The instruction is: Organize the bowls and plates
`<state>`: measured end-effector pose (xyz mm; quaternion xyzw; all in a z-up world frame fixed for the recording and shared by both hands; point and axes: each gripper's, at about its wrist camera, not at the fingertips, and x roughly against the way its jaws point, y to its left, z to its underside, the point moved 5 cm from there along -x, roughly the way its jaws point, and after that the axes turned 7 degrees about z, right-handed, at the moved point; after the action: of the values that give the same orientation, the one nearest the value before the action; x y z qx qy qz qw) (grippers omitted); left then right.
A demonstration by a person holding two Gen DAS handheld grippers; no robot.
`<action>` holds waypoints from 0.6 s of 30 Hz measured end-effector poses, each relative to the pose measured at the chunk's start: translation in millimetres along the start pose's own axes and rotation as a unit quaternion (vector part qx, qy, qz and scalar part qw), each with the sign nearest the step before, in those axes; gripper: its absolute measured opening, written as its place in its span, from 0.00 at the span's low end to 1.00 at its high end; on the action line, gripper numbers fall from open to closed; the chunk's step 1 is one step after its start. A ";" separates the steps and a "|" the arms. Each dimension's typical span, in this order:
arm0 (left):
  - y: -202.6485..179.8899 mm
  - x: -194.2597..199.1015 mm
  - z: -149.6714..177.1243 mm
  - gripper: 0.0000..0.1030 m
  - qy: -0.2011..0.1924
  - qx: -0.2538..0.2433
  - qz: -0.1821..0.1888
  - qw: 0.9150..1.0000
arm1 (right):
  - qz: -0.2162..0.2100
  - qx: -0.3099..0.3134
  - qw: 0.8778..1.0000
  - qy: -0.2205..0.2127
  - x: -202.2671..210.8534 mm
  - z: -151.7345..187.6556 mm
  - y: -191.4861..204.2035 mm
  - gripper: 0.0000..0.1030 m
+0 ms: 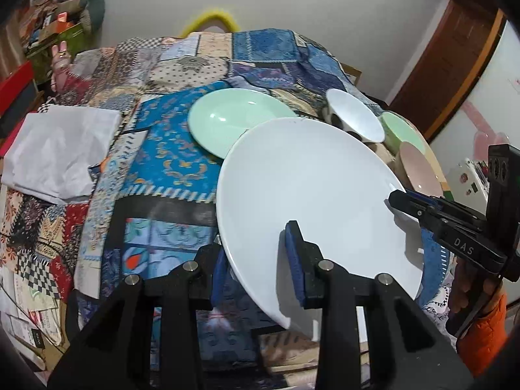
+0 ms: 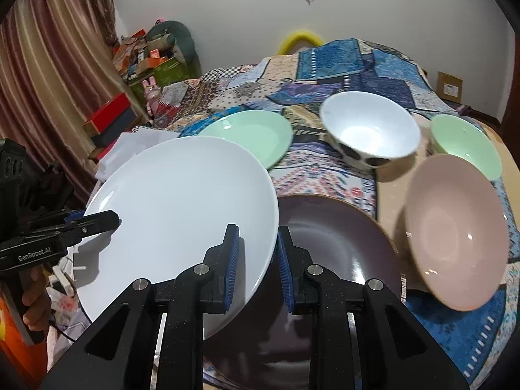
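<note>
A large white plate (image 1: 312, 178) is held tilted above the table by both grippers. My left gripper (image 1: 256, 260) is shut on its near-left rim. My right gripper (image 2: 258, 260) is shut on its right rim; it also shows in the left wrist view (image 1: 403, 200). The white plate also shows in the right wrist view (image 2: 182, 201). Under its right side lies a dark purple plate (image 2: 334, 247). Behind are a mint green plate (image 2: 253, 133), a white bowl with black spots (image 2: 370, 130), a green bowl (image 2: 464, 146) and a pink bowl (image 2: 455, 240).
A patchwork cloth (image 1: 162, 149) covers the table. A folded white cloth (image 1: 58, 149) lies at the left. Boxes and clutter (image 2: 143, 61) stand by the curtain at the far left. A yellow chair back (image 1: 211, 19) rises behind the table.
</note>
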<state>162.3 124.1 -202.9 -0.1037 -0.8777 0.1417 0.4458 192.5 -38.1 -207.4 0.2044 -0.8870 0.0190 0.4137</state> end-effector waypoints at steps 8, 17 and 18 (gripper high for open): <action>-31.2 -22.4 0.0 0.32 0.020 -0.014 0.013 1.000 | 0.012 -0.020 1.000 0.000 10.1 11.3 -29.9 0.21; -57.7 -48.7 4.6 0.32 0.045 -0.033 0.018 0.998 | 0.027 -0.043 0.999 0.011 14.7 28.6 -57.8 0.21; -58.8 -51.3 5.6 0.32 0.048 -0.034 0.019 0.998 | 0.028 -0.047 0.998 0.014 14.6 31.1 -61.1 0.21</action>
<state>184.3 52.3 -224.6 -0.1418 -0.8575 0.1150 0.4810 184.7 -105.4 -225.2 0.1593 -0.8866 -0.0084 0.4341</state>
